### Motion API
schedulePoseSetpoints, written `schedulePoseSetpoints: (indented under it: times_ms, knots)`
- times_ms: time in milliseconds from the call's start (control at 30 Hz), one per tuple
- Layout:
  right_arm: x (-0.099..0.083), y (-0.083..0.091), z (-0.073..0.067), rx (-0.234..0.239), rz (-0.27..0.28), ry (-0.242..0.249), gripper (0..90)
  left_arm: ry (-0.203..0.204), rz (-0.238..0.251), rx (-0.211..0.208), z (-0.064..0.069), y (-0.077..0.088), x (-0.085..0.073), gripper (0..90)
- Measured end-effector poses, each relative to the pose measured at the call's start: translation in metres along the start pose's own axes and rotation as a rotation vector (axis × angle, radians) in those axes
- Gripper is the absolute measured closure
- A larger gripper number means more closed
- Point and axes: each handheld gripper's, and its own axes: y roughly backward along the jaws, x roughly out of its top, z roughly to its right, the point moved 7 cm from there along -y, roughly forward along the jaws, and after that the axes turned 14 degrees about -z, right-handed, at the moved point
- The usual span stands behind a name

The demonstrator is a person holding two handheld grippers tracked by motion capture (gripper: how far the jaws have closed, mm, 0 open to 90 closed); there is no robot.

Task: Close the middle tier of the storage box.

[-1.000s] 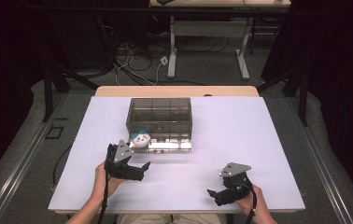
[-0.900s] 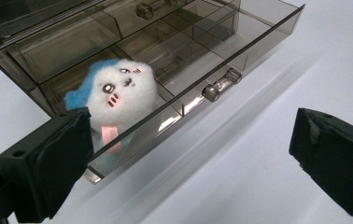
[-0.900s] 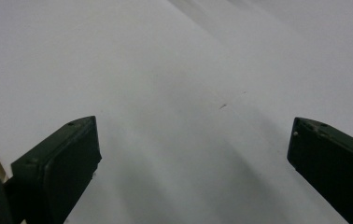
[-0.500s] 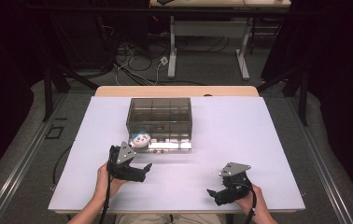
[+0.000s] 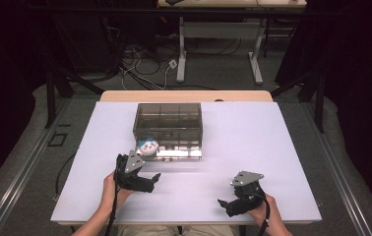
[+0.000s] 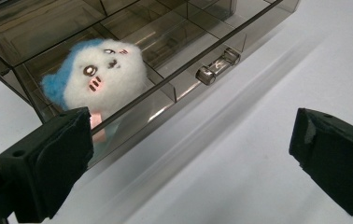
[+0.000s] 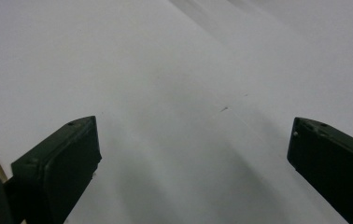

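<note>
On the table (image 5: 272,147), toy: blue-and-white plush toy (image 5: 148,146) sits in the front-left compartment of the smoky clear box (image 5: 168,118).
Facing: face up and toward the person; long axis cannot be told.
Left gripper (image 5: 147,181): fingers apart, empty, toy just beyond them.
Right gripper (image 5: 226,205): fingers apart, empty, well away from toy.
Change: left gripper has drawn back from the box.

The plush toy's (image 6: 101,77) lower body (behind the smoky box (image 6: 174,51) wall) is blurred.
</note>
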Motion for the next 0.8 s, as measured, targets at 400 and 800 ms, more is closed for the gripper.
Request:
schedulePoseSetpoints:
  times_ms: [400, 800]
  knots:
    - [0.000, 0.000, -0.001, 0.006, -0.006, -0.004, 2.1, -0.053, -0.006, -0.018, 0.012, -0.001, -0.001, 24.5]
    - [0.000, 0.001, 0.000, -0.006, 0.003, -0.003, 2.1, -0.048, -0.042, -0.063, 0.012, -0.013, -0.005, 87.5]
